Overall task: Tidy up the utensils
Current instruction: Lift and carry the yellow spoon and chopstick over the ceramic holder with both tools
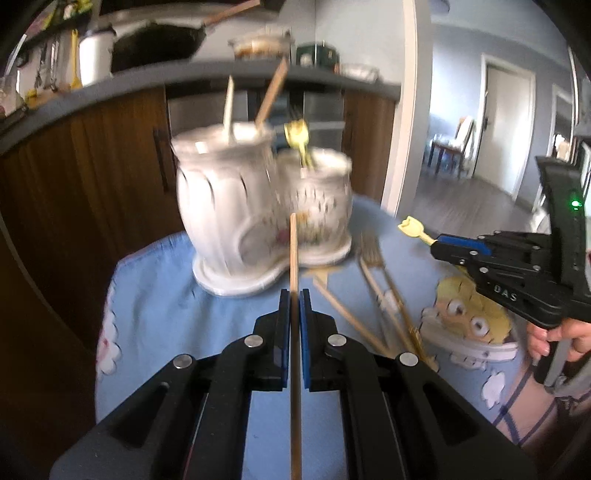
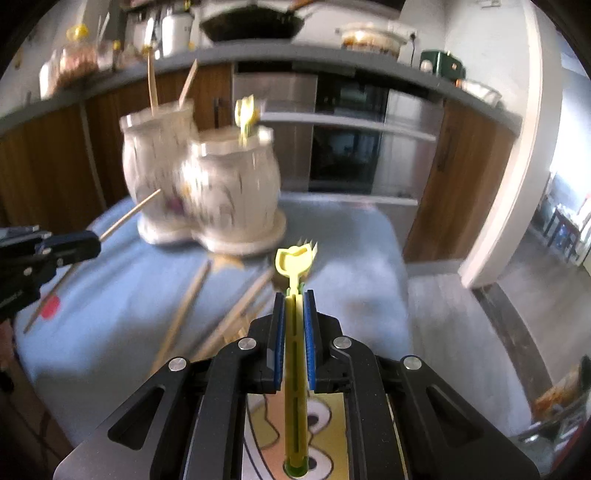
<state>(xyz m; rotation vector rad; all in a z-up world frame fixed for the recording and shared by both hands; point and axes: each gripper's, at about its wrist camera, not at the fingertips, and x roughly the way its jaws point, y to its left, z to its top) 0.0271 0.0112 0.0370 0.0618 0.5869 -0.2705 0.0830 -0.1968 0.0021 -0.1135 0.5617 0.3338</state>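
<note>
My left gripper [image 1: 294, 295] pinches a chopstick [image 1: 294, 254]; my right gripper [image 2: 294, 295] pinches a yellow fork [image 2: 293, 258], holder [image 2: 207, 166] at eleven o'clock.

Black grippers [image 1: 294, 295], blue-lined jaws, silver pins

A dark wok [image 2: 255, 24] sits on the grey countertop [image 2: 332, 59] above the oven [image 2: 347, 147].

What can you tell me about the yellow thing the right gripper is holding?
The yellow fork looks like plastic, with a long slotted handle and a small tulip-shaped end. The right gripper has its jaws shut on the handle, so the shaped end pokes out forward, above the blue cloth. It touches nothing else. A similar yellow piece stands in the shorter white pot.
</note>
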